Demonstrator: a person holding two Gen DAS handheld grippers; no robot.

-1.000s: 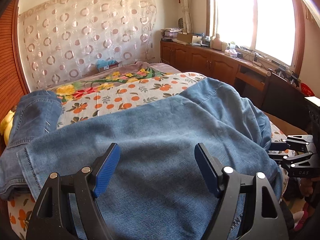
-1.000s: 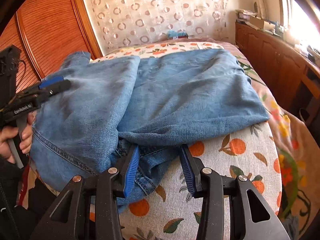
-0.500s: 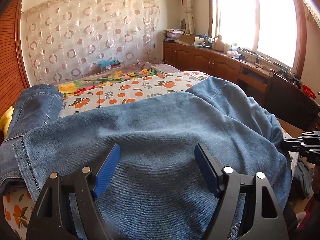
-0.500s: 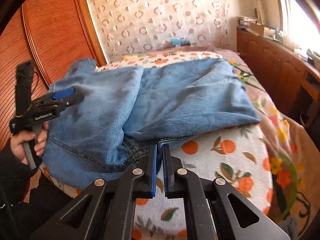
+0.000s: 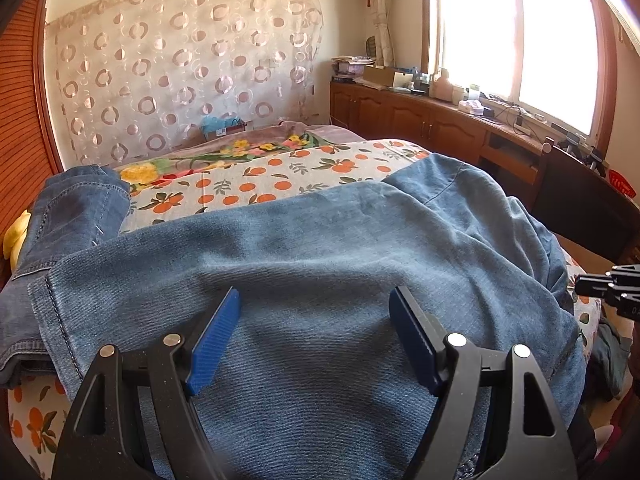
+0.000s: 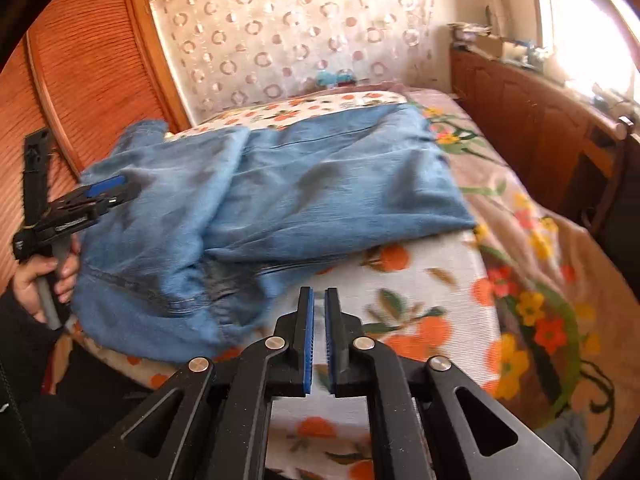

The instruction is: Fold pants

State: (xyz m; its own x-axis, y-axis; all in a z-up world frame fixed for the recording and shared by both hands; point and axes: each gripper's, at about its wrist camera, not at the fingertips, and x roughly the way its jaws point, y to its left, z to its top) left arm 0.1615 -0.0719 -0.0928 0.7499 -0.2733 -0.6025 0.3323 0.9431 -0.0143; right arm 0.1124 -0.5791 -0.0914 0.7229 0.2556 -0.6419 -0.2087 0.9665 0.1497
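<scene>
Hovering over a pair of jeans spread across a fruit-print bed, the left tool stands wide with nothing between its blue pads, while the right tool shows only a narrow slit, its jaws having just been closing and then easing apart a little, with no denim caught in them

Seen from the right wrist, the jeans lie half folded, one layer over another, their bunched waistband end sitting at the near edge of the mattress, close to the person's hand on the left tool's grip. That end looks the likeliest to go wrong: with no tool gripping it, loose cloth at the brink could slide off the bed, and a hasty grab might catch only the top layer and pull the fold askew

Open room lies on the right, where bare bedspread runs out to a floral blanket. A wooden cabinet lines the far right side, and a slatted wardrobe door stands close on the left, leaving little swing there
</scene>
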